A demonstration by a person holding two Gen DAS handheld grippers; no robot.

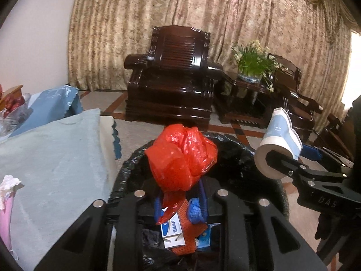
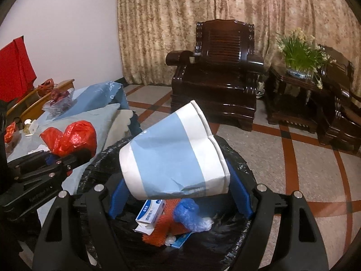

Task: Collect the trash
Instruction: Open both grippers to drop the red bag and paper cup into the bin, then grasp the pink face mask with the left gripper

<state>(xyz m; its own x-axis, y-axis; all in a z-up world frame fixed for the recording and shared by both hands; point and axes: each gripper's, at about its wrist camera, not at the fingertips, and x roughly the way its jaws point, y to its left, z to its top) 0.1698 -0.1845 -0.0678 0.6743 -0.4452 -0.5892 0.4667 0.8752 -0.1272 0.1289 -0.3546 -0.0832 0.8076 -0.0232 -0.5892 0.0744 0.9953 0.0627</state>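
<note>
Curtained sitting room, tiled floor; the black-lined bin [image 2: 237, 169] stands beside the counter [image 1: 56, 158], so both loads hang over its mouth. Right tool [image 2: 180, 194] pinches the crushed paper cup [image 2: 171, 158]; left tool [image 1: 178, 201] pinches the red bag [image 1: 180, 155].

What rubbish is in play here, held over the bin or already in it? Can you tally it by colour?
Red: 1, plastic bag in the left gripper
Blue and white: 3, paper cup in the right gripper, small box, flat packet
Blue: 1, crumpled wrapper
Orange: 1, mesh net
Total: 6
</note>
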